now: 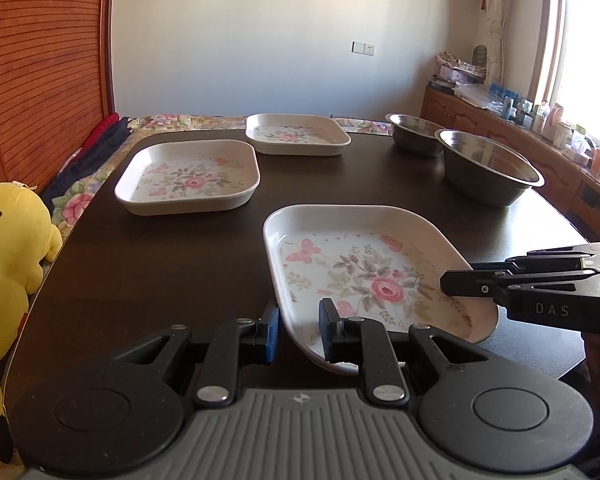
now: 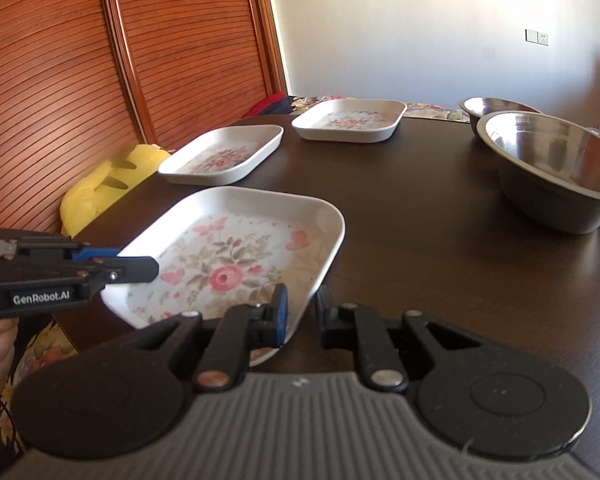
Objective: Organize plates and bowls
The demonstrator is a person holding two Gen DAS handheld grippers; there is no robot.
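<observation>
My left gripper (image 1: 298, 330) straddles the near-left rim of the nearest floral plate (image 1: 364, 272): one finger sits outside the wall, the other inside over the printed floor, with a gap on each side, so the jaws are parted and not yet pinching. My right gripper (image 2: 300, 312) does the same at the near-right corner of that plate (image 2: 236, 256), jaws apart around the rim. The plate lies straight ahead between both pairs of fingers, flat on the dark table (image 1: 180, 264). Beyond my fingertips, ahead and left, sit two more floral plates (image 1: 188, 176) (image 1: 296, 134); ahead and right stand two steel bowls (image 1: 488, 168) (image 1: 414, 130). I judge both hands equally placed to close and lift.
</observation>
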